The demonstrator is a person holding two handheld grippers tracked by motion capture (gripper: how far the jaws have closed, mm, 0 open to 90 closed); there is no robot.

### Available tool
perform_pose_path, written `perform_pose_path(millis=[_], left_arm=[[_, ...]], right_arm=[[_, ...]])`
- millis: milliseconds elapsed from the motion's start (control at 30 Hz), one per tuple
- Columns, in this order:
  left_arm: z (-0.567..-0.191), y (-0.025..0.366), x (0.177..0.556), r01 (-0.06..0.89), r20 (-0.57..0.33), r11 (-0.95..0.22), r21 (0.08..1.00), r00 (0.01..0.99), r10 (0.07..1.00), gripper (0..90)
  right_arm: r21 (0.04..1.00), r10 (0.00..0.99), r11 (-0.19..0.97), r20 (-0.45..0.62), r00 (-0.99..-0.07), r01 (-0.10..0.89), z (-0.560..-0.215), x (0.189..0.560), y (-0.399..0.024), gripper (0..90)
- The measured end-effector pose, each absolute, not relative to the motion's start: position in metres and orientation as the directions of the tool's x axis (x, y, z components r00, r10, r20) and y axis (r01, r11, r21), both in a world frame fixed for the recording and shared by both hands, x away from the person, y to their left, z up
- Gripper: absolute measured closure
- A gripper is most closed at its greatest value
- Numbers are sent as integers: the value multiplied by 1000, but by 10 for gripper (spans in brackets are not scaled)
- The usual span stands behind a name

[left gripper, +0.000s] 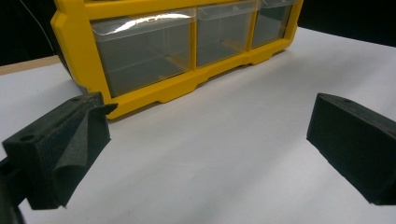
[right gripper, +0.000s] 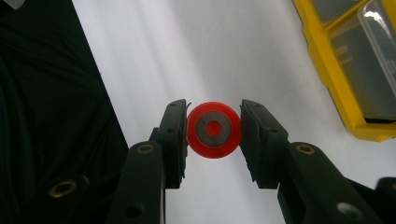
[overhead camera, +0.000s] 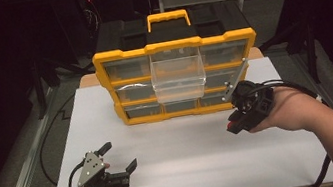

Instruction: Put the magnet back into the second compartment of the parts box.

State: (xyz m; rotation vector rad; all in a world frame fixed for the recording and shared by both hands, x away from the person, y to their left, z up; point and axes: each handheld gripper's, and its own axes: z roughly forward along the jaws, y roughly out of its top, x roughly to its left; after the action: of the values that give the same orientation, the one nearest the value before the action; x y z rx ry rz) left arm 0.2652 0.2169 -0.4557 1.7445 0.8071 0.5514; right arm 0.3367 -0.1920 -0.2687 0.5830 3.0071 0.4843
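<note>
Desk [overhead camera: 192,170]: white top, wide bare area along the near edge. Yellow drawer cabinet [overhead camera: 101,78] at the far edge; one clear drawer [overhead camera: 178,79] pulled out at centre. No readable writing. Left gripper [overhead camera: 120,157], near-left corner, jaws spread, empty. Right gripper [right gripper: 214,135], right side, jaws clamped on red ring [right gripper: 214,129]; ring mostly hidden in high view.

The organiser cabinet [overhead camera: 173,47] is framed in yellow with a black top and yellow handle, and clear drawers [overhead camera: 178,78] are fitted in it. The board [overhead camera: 191,165] is white. A red disc [right gripper: 214,129] with a grey ring and red centre is seen between black jaws of the right gripper [right gripper: 214,140]. The left gripper [overhead camera: 119,156] is black, with a grey plate.
</note>
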Motion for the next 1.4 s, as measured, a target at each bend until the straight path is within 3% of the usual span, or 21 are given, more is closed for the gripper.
perform_pose_path(millis=[1400], left_arm=[[-455, 217, 265, 243, -25, -186, 952, 669, 743, 6]], right_arm=[[313, 350, 893, -34, -936, 323, -184, 339, -169, 644]])
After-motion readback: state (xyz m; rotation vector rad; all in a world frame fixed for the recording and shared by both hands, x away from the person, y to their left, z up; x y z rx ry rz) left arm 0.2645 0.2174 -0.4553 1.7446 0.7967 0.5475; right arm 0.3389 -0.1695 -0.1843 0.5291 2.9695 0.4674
